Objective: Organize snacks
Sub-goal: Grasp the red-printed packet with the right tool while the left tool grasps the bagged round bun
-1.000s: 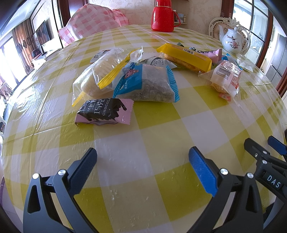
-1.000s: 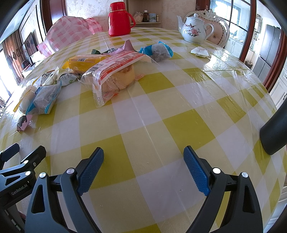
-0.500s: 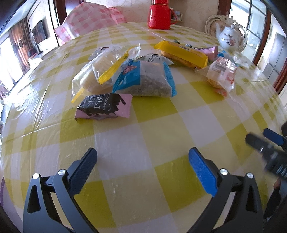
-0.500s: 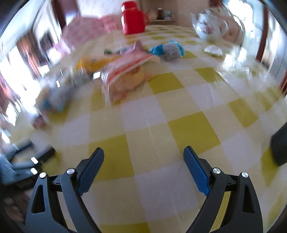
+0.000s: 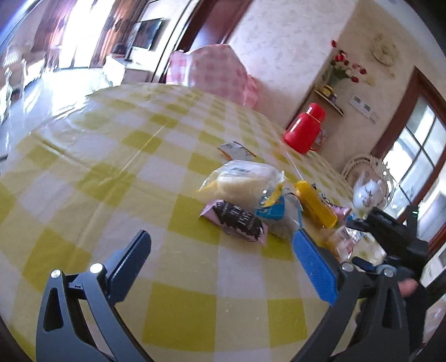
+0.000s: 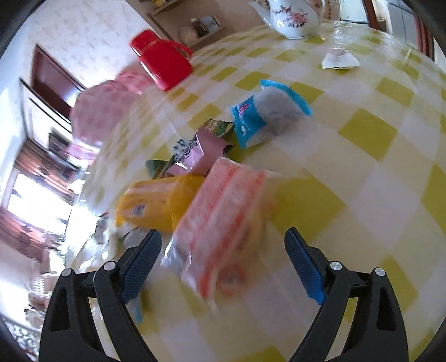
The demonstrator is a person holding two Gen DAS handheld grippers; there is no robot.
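while both views are tilted and blurred: the snacks lie in one loose group on the yellow checked tabletop [image 5: 92,178]
left gripper [image 5: 220,264]: jaws wide open, nothing between them, over bare tabletop near the camera
right gripper [image 6: 223,259]: jaws wide open, holding nothing; the red-striped clear packet [image 6: 223,225] lies between the fingers, contact cannot be told because of blur
chocolate packet [image 5: 237,220]: pink and black, the nearest snack to the left gripper, flat on the tabletop
clear bag with pale cake [image 5: 242,183]: just behind the chocolate packet
yellow packet [image 6: 161,203]: just left of the red-striped clear packet, touching it
blue packet [image 6: 267,114]: far side, apart from the others
pink packet [image 6: 200,156]: between yellow packet and blue packet
red thermos [image 5: 303,131]: far edge of the tabletop
teapot [image 6: 292,16]: white, far right
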